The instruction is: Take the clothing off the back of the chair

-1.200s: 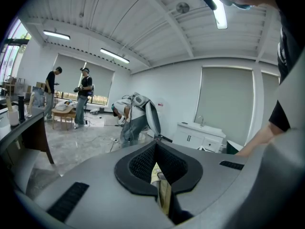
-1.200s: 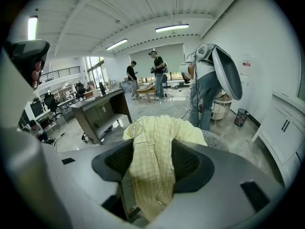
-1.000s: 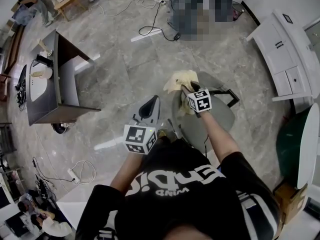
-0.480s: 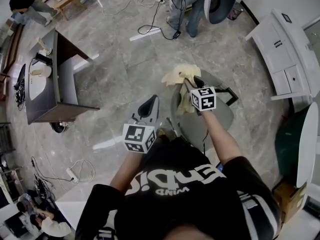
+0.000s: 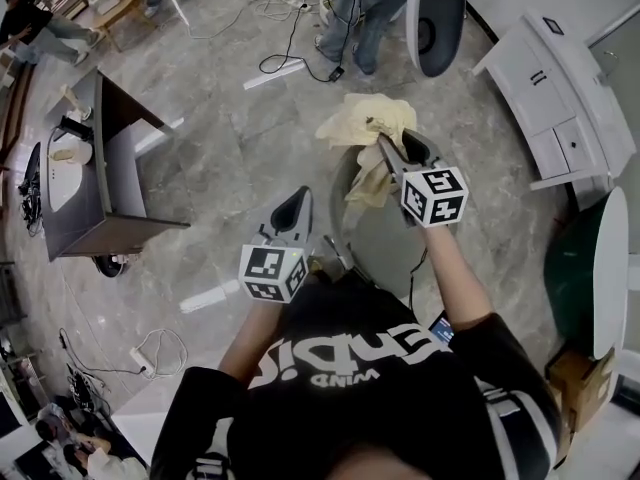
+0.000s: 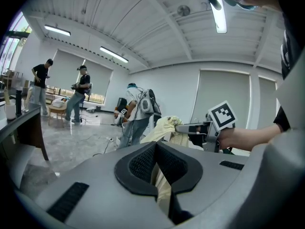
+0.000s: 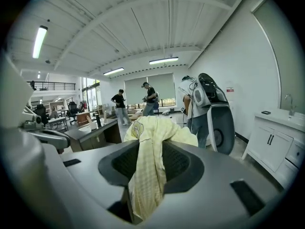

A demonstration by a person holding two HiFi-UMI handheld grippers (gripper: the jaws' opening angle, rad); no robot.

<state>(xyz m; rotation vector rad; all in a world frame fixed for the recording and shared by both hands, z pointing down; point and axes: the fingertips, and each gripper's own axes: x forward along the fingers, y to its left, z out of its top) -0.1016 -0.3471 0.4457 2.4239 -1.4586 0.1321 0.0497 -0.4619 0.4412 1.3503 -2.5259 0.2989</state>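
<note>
Clothing (image 5: 350, 126) higher than 1 s ago | right gripper (image 5: 383, 140) jaws just tightened, pinching it | left gripper (image 5: 297, 200) jaws together

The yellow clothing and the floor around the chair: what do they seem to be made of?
Clothing: thin woven fabric, probably cotton, with a matte finish. A fine check pattern shows, and it hangs in soft folds.
Floor: polished stone or marble-look tile, glossy. Grey veining, straight joint lines and bright reflections of light are visible.
</note>
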